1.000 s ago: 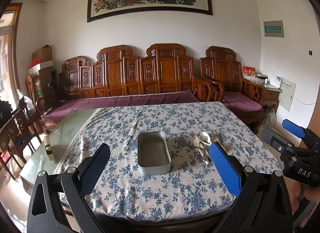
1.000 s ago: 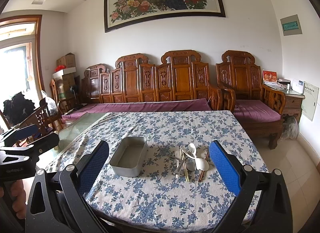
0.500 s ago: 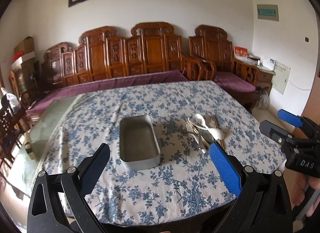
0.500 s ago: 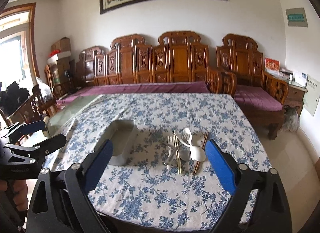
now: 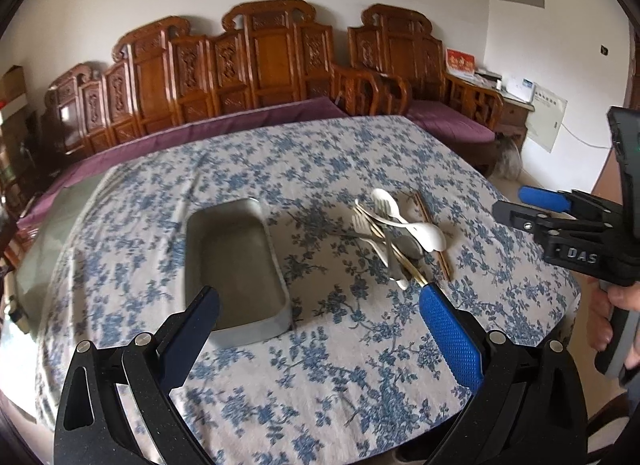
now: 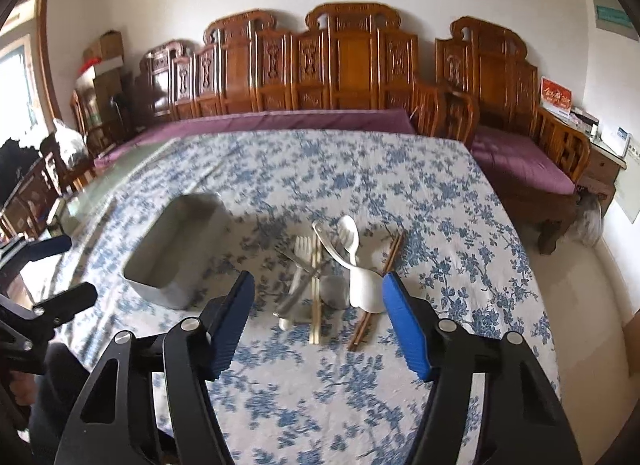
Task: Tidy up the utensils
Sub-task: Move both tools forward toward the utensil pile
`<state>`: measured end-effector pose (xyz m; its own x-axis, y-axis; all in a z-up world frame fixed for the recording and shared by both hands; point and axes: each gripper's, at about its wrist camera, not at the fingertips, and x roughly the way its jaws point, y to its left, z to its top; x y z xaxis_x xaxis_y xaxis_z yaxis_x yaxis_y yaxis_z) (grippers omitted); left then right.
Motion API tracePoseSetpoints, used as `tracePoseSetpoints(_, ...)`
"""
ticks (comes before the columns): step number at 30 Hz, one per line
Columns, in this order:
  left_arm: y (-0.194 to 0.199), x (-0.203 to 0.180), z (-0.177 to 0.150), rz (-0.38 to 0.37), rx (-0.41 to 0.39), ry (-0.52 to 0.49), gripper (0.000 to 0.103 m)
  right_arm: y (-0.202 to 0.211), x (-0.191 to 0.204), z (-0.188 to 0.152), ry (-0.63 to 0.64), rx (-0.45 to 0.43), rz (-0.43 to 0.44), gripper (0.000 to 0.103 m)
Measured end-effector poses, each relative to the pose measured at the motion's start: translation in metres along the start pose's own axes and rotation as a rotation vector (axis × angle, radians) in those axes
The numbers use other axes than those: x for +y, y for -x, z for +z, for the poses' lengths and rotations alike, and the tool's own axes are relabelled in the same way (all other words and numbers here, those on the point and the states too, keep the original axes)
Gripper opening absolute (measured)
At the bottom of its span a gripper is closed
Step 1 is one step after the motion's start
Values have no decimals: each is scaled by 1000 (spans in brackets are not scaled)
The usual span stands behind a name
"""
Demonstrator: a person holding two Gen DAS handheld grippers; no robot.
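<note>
A grey metal tray lies empty on the blue-flowered tablecloth; it also shows in the right wrist view. To its right lies a pile of utensils: white spoons, forks, chopsticks. The pile also shows in the right wrist view. My left gripper is open and empty above the table's near edge, just short of the tray. My right gripper is open and empty, just short of the pile. It also shows at the right of the left wrist view.
A carved wooden bench with a purple cushion runs behind the table. A wooden armchair and a side cabinet stand at the right. Chairs stand at the left. The cloth leaves glass tabletop bare at the left.
Both grippers have moved forward and tilted down toward the table. The tray and the utensil pile now look nearer. The right gripper's jaws have narrowed a little but stay open.
</note>
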<state>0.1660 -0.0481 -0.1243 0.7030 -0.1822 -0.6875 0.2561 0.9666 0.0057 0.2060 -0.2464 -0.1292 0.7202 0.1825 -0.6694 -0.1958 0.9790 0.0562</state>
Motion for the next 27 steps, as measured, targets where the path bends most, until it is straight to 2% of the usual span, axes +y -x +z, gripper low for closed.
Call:
tracePoseSetpoints(6, -38, -21, 5, -41, 55, -42, 88, -35, -18, -9, 7, 64, 4, 64)
tracePoseSetpoints(16, -120, -60, 11, -69, 183, -83, 63, -60, -49, -29, -27, 109, 10, 64)
tracePoseSetpoints(19, -147, -66, 14, -104, 239, -59, 52, -66, -59, -32, -46, 120, 5, 64)
tracePoseSetpoints(24, -186, -68, 13, -113, 305, -14, 46, -73, -67, -34, -56, 128, 3, 64)
tracePoseSetpoints(26, -198, -66, 11, -130, 343, 14, 29, -76, -68, -35, -60, 134, 7, 64)
tracePoseSetpoints(27, -203, -64, 9, -146, 357, 37, 28, -77, -68, -35, -60, 137, 12, 64)
